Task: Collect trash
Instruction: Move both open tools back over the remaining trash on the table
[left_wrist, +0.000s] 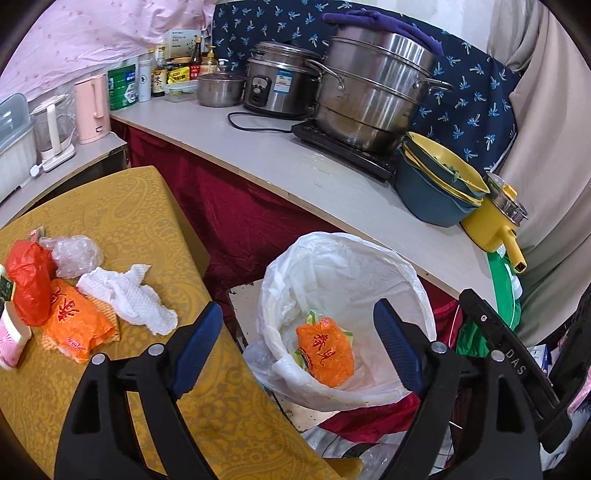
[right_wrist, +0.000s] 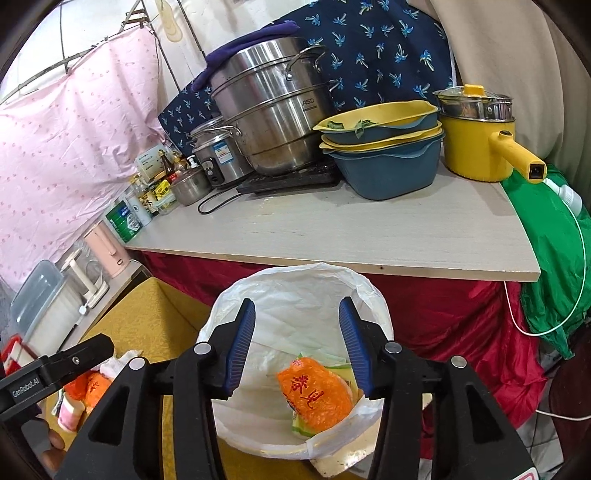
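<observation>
A bin lined with a white bag (left_wrist: 343, 266) (right_wrist: 295, 284) stands on the floor beside the yellow table (left_wrist: 122, 206). An orange wrapper (left_wrist: 327, 354) (right_wrist: 317, 398) lies inside it on green packaging. On the table lie a white paper towel (left_wrist: 129, 295), another orange wrapper (left_wrist: 74, 325), a red bag (left_wrist: 27, 280), a clear plastic wad (left_wrist: 75, 254) and a pink cup (left_wrist: 11, 339). My left gripper (left_wrist: 295, 343) is open and empty between the table edge and the bin. My right gripper (right_wrist: 297, 343) is open and empty above the bin.
A counter (left_wrist: 295, 162) (right_wrist: 332, 229) behind the bin holds a steel steamer pot (left_wrist: 373, 88), a rice cooker (left_wrist: 280, 81), stacked blue and yellow basins (right_wrist: 384, 147) and a yellow pot (right_wrist: 480, 136). A red cloth (right_wrist: 443, 317) hangs under it. A green bag (right_wrist: 546, 258) hangs at right.
</observation>
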